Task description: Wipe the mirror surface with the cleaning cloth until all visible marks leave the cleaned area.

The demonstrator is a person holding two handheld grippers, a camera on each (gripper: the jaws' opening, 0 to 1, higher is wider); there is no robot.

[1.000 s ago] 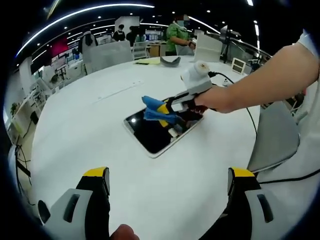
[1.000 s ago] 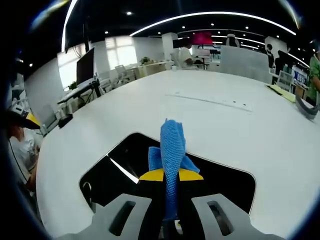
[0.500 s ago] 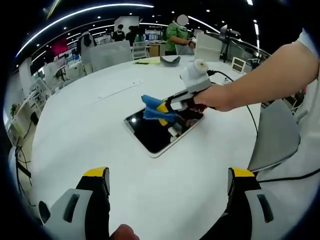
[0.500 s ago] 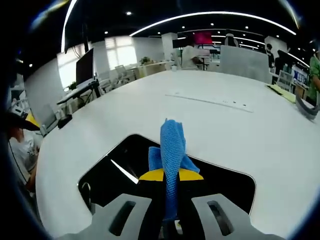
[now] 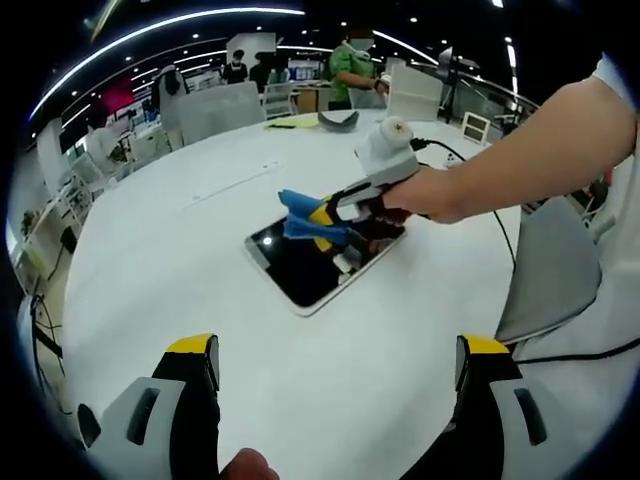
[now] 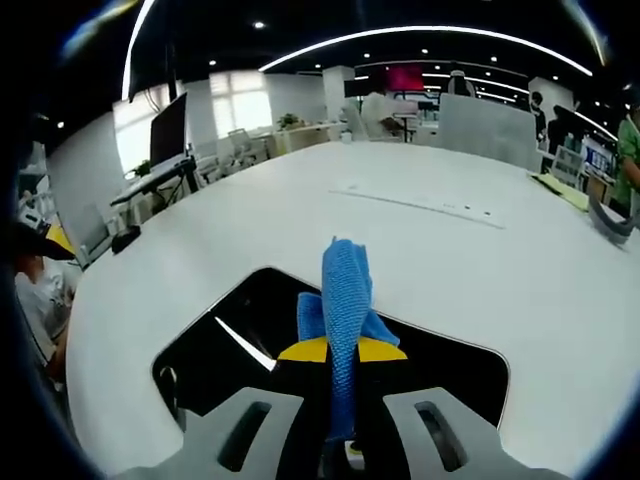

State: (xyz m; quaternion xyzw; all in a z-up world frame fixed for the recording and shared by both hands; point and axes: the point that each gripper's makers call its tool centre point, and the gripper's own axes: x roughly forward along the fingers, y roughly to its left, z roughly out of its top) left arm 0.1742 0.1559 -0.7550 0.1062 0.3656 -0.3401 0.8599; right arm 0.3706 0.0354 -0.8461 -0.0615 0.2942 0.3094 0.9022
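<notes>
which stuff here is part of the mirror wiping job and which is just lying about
Job:
- mirror, flat on the white table
- blue cloth
- right gripper, shut on the cloth over the mirror

Lying about:
- left gripper, open, holding nothing
- yellow papers
- dark curved thing at the far edge
- black cable

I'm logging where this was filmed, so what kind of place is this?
Probably an open-plan office or lab: a big white table, desks with a monitor by the windows, and long ceiling light strips overhead.
</notes>
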